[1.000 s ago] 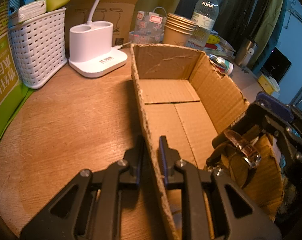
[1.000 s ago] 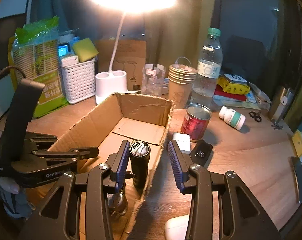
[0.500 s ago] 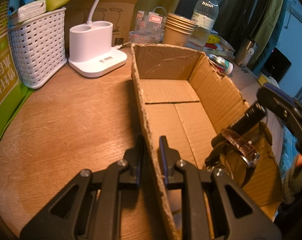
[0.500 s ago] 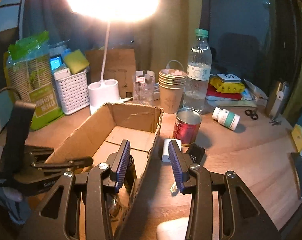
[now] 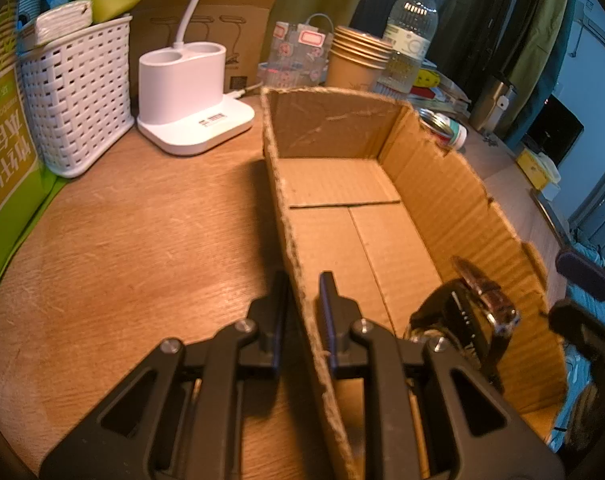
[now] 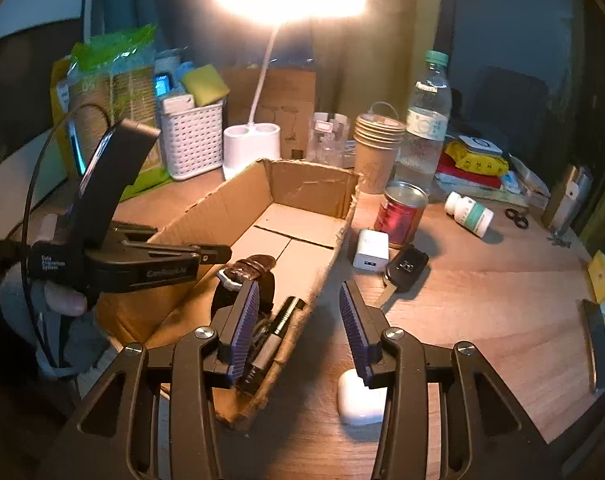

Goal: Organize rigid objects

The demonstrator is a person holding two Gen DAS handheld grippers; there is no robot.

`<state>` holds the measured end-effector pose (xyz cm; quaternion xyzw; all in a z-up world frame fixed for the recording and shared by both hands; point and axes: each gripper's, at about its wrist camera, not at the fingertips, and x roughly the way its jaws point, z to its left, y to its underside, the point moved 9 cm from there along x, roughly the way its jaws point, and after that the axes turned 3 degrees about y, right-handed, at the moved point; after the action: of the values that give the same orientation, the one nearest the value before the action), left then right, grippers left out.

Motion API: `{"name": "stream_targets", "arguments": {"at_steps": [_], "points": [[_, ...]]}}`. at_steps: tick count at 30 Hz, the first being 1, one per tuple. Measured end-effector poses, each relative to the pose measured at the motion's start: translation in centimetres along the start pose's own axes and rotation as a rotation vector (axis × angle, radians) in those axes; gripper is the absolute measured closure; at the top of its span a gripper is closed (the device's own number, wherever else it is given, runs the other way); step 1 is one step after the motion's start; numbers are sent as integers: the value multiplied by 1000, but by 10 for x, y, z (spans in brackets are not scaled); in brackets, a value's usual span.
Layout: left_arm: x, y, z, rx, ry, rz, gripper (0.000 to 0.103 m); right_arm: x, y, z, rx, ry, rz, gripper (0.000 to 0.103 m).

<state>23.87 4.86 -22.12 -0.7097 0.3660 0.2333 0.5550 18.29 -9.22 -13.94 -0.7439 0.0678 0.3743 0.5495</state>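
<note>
1. The cardboard box is a long, shallow, open-topped tray of plain brown corrugated board; its cut rims are ragged and its floor is made of flaps meeting at seams.
2. It sits on a wooden table with visible grain.
3. The left gripper is clamped on the box's left wall, one black finger outside and one inside.
4. At the near end of the box lies a wristwatch with a dark, glossy strap and a metal case.
5. Beside it, along the right wall, lies a black cylindrical flashlight; it is partly hidden behind a gripper finger, so how it rests is hard to tell.
6. The right gripper has its ribbed purple pads spread wide, holding nothing, above the box's right rim.
7. Outside the box on the right: a white cube-shaped charger, a black car key, a red tin can, and a smooth white rounded case close to the right gripper.
</note>
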Motion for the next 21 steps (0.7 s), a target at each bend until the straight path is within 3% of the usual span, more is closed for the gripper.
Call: {"name": "stream_targets", "arguments": {"at_steps": [10, 21], "points": [[1, 1, 0, -1, 0, 1, 86, 5, 15, -35, 52, 85, 34, 58], [1, 0, 0, -1, 0, 1, 86, 17, 40, -50, 78, 102, 97, 57]]}}
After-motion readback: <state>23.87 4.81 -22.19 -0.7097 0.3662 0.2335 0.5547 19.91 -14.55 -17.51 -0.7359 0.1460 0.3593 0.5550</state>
